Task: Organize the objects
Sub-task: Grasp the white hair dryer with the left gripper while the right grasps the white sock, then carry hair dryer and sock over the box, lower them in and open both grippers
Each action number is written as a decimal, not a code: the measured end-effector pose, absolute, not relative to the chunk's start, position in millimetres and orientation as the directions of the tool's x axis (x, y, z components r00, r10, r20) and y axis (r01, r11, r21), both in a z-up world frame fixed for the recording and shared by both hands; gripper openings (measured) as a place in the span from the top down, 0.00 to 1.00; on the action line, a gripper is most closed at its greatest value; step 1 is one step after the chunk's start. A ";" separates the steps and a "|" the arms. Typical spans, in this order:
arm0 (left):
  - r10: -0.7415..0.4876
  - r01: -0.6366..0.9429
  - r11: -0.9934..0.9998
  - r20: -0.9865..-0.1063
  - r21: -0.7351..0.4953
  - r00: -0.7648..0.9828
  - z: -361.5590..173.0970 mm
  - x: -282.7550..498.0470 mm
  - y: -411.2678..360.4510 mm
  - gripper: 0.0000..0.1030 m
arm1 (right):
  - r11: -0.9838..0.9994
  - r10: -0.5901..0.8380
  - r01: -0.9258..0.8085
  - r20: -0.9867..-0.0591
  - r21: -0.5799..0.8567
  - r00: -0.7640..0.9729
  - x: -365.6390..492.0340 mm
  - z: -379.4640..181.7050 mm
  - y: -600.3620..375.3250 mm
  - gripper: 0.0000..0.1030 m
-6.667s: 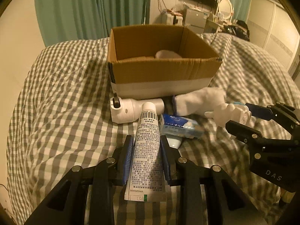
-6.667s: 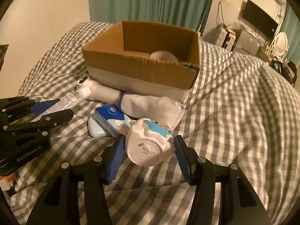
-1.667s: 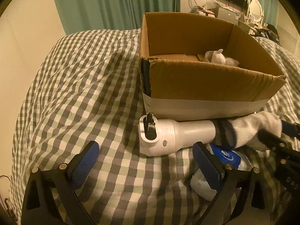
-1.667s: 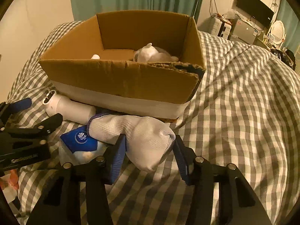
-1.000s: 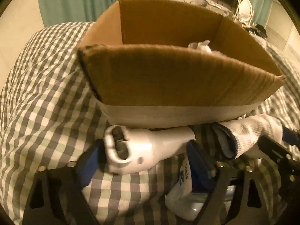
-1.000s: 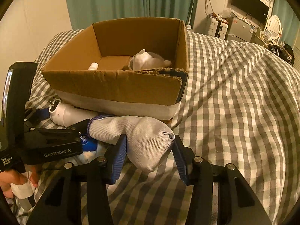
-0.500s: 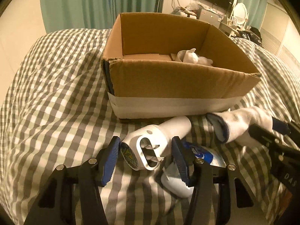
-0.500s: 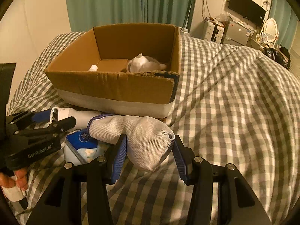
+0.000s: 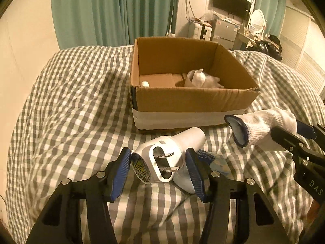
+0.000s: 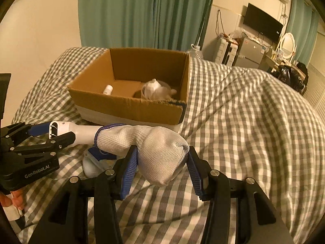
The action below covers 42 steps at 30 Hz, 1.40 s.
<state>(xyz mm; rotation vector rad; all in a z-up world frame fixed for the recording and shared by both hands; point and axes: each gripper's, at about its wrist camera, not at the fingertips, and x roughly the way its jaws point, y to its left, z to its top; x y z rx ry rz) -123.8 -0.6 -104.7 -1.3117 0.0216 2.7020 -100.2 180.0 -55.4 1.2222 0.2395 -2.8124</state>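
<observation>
The left gripper (image 9: 158,169) is closed on the plug end of a white plug-in device (image 9: 162,158), its blue pads pressed to either side of the head so the two metal prongs face the camera, with the barrel pointing away toward 1 o'clock at the cardboard box (image 9: 191,99). In the right wrist view the same device (image 10: 77,132) shows at 9 o'clock, held clear of the bed in the left gripper (image 10: 43,133). The right gripper (image 10: 161,170) clamps the toe of a white sock (image 10: 154,148) with a blue-edged cuff; the sock sticks out level toward 10 o'clock, its cuff end lying across the device's barrel as seen from this camera. From the left wrist view the sock (image 9: 262,128) hangs at 3 o'clock, open cuff turned toward the device, held by the right gripper (image 9: 292,131). Below and between the two held items a blue-and-white pack (image 10: 95,160) lies on the checked bedspread (image 10: 254,122), just in front of the box. The box sits open on the bed at 12 o'clock, a pale band around its base; inside are a crumpled white thing (image 9: 200,79) toward the right and a small white cap (image 9: 145,84) toward the left. Teal curtains (image 9: 113,12) hang behind the bed.
</observation>
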 end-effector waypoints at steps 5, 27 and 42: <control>0.119 -0.138 -0.990 -0.758 -0.039 -0.641 -85.2 -113.4 0.8 0.45 | -0.983 0.005 0.127 -0.711 -0.133 -0.703 -87.9 -38.2 173.1 0.54; 0.064 -0.097 -0.995 -0.623 0.018 -0.780 10.2 -119.5 -4.5 0.45 | -0.973 0.027 0.116 -0.601 -0.198 -0.799 -95.2 42.6 168.2 0.54; 0.053 -0.121 -0.990 -0.619 0.068 -0.783 15.2 -209.2 18.9 0.45 | -0.974 0.013 0.126 -0.597 -0.190 -0.802 -186.8 55.6 168.4 0.54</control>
